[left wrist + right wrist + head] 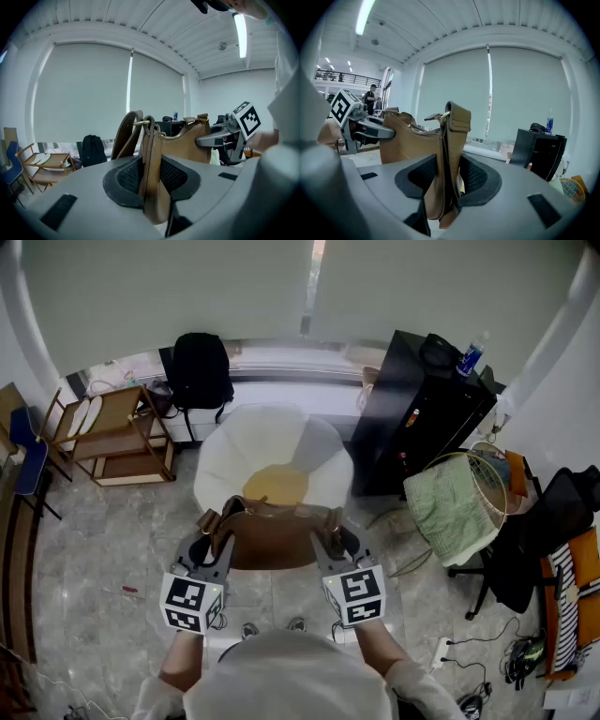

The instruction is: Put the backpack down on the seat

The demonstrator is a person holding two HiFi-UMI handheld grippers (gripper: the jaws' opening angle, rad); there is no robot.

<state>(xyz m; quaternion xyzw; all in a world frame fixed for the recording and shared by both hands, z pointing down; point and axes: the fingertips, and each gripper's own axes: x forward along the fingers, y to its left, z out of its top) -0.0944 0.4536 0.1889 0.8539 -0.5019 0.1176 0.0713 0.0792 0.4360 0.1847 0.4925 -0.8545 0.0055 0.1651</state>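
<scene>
Head view: bag (272, 532) hangs between left tongs (203, 545) and right tongs (335, 540); seat (220, 470) lies just beyond both.
Left gripper view: left tongs clenched on the bag's strap end.
Right gripper view: right tongs clenched on its other end.

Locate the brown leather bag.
In the head view's lower centre, the brown leather bag hangs between the left gripper and the right gripper, each clamped on one end, at the near edge of the white round chair.
</scene>
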